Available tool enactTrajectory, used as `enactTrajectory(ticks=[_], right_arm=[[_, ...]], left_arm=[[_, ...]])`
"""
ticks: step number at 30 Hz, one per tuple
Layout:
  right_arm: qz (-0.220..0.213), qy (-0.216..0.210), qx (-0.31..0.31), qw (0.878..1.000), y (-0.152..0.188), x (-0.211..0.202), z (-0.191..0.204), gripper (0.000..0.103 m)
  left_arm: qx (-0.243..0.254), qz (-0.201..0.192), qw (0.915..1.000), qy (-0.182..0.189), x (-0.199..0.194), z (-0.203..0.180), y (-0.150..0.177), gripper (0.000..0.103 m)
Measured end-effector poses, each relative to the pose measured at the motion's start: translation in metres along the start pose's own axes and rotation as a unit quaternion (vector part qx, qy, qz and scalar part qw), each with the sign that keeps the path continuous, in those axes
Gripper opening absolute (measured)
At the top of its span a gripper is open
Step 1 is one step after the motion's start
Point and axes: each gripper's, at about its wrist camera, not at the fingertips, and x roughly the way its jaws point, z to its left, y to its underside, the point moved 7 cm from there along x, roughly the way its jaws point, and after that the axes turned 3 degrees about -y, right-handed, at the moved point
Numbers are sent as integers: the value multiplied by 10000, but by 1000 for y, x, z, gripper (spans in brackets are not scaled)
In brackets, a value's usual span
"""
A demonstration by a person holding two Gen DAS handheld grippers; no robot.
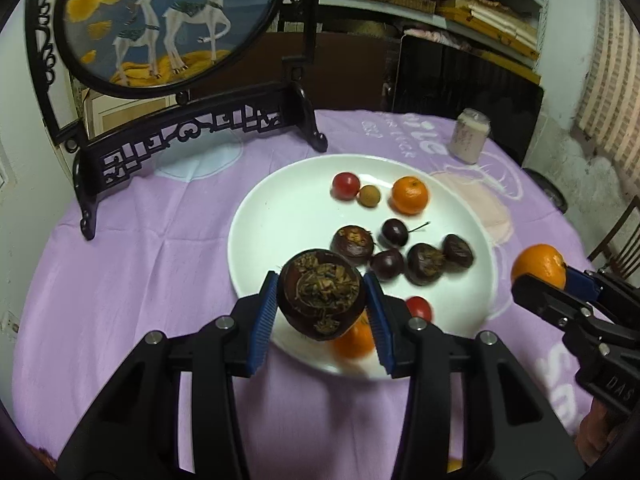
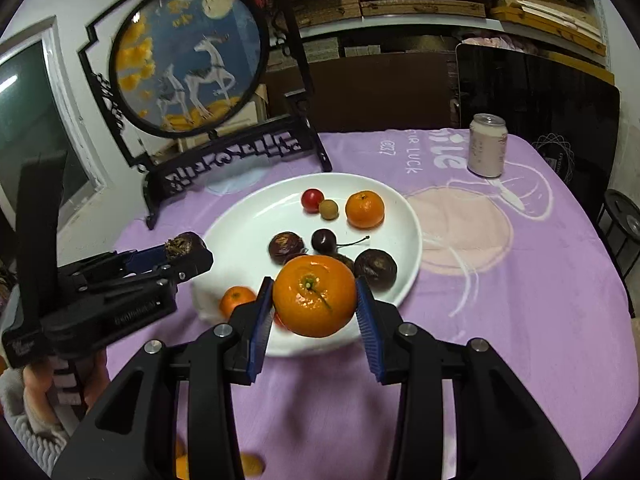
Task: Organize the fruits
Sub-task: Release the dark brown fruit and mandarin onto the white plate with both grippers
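Note:
A white plate [image 1: 280, 216] [image 2: 256, 216] on the purple cloth holds a tangerine [image 1: 409, 195] [image 2: 365, 209], a red cherry tomato [image 1: 345, 185], a longan [image 1: 368, 196], a dark cherry [image 1: 394, 233] and several water chestnuts [image 1: 425, 264]. My left gripper [image 1: 322, 300] [image 2: 185, 249] is shut on a water chestnut [image 1: 322, 294], held above the plate's near edge. My right gripper [image 2: 316, 300] [image 1: 556, 280] is shut on a tangerine [image 2: 314, 295] [image 1: 540, 265], held above the plate's near right side. Another tangerine [image 2: 236, 298] and a red tomato [image 1: 419, 307] lie at the plate's near rim.
A black carved stand with a round deer painting [image 1: 172, 20] [image 2: 188, 56] stands at the back left of the table. A pink drink can [image 1: 469, 134] [image 2: 488, 145] stands at the back right. A dark chair [image 2: 536, 92] is behind the table. Small orange fruits [image 2: 252, 465] lie near the front edge.

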Motion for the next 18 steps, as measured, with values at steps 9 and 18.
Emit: enactTrajectory(ticks=[9,18], right_arm=[[335,136,-108,9993,9,40,-10,40],[400,-48,305,9987,13,46,-22,61]], left_arm=[[-37,291,9995,-91,45,5,6,44],[-36,-80,9989,-450,39,7,5,82]])
